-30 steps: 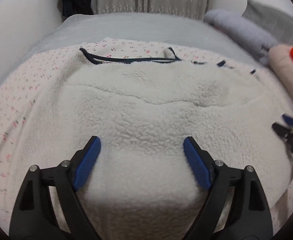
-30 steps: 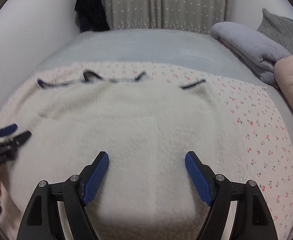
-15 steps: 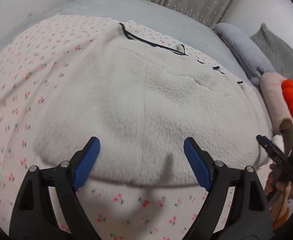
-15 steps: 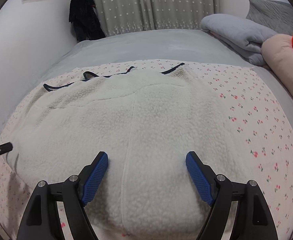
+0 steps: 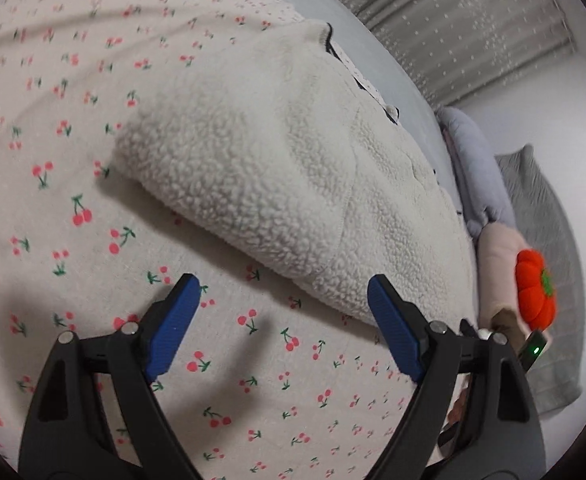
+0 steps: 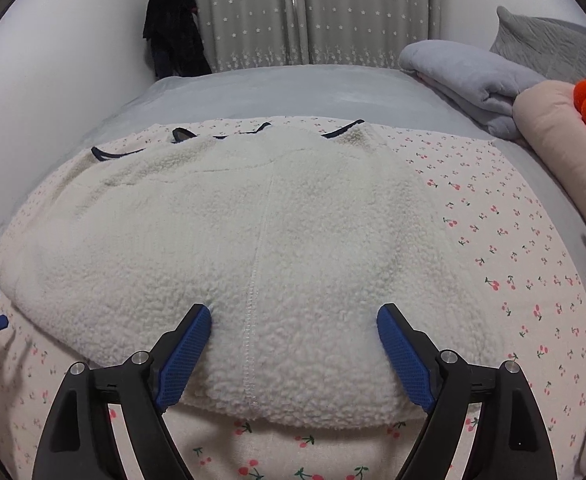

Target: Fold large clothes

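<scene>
Left tongs [image 5: 281, 304] swung off fleece [image 6: 253, 248] (long axis crosswise, collar far).

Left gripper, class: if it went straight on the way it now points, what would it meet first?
Probably the cherry-print sheet: the open left gripper points down at bare sheet, with the near edge of the white fleece garment just beyond its fingertips. Depth is hard to judge through the fisheye, so the fleece edge could come first.

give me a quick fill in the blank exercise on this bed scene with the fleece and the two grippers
1. The white fleece lies on a sheet printed with small red ____.
2. The pads on the left gripper are ____ in colour.
3. The right gripper hovers with its jaws opening over the ____.

Missing words: cherries; blue; fleece
</scene>
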The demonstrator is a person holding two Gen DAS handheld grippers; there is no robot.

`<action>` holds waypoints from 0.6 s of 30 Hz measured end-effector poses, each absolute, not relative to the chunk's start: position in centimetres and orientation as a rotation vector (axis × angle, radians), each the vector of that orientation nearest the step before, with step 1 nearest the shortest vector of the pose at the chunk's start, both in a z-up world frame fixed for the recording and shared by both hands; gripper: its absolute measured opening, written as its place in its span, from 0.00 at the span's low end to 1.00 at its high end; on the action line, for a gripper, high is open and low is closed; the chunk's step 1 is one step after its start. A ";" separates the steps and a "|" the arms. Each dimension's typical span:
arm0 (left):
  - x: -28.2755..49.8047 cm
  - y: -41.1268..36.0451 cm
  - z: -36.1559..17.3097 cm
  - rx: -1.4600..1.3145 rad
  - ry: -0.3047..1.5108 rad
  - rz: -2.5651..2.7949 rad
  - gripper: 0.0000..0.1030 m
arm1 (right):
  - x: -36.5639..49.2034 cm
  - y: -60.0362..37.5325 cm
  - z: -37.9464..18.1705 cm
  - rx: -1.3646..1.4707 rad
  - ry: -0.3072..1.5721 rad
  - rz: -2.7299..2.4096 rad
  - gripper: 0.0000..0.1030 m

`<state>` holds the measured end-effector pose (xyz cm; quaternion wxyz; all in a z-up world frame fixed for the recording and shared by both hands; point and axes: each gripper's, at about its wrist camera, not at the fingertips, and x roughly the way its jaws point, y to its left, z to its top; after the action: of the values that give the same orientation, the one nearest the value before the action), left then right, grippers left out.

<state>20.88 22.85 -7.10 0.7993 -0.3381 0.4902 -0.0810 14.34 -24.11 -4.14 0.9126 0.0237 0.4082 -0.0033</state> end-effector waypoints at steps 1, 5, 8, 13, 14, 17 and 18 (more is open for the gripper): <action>21.0 23.0 -7.6 -0.749 1.053 -0.171 0.84 | 14.3 -24.1 -4.2 0.051 0.840 -0.008 0.85; 21.6 23.3 -9.0 -0.840 1.014 -0.164 0.83 | 14.3 -24.0 -4.1 0.053 0.835 -0.021 0.85; 22.4 23.3 -9.2 -0.879 0.947 -0.160 0.82 | 14.3 -23.6 -3.5 0.054 0.829 -0.044 0.85; 24.0 23.2 -9.8 -0.953 0.884 -0.133 0.78 | 15.0 -20.9 -1.5 0.088 0.790 0.035 0.85; 24.3 23.3 -9.9 -0.969 0.864 -0.132 0.77 | 15.4 -19.7 -1.1 0.081 0.780 0.058 0.85; 24.9 23.5 -10.2 -1.016 0.839 -0.125 0.73 | 16.1 -17.1 -0.3 0.074 0.762 0.126 0.85; 24.9 23.4 -10.2 -1.027 0.828 -0.114 0.70 | 16.4 -16.1 -0.1 0.070 0.753 0.149 0.84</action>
<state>24.92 23.40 -10.25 0.7888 -0.4767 0.3844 -0.0530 16.36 -16.11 -0.10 0.9267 0.0342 0.3672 0.0729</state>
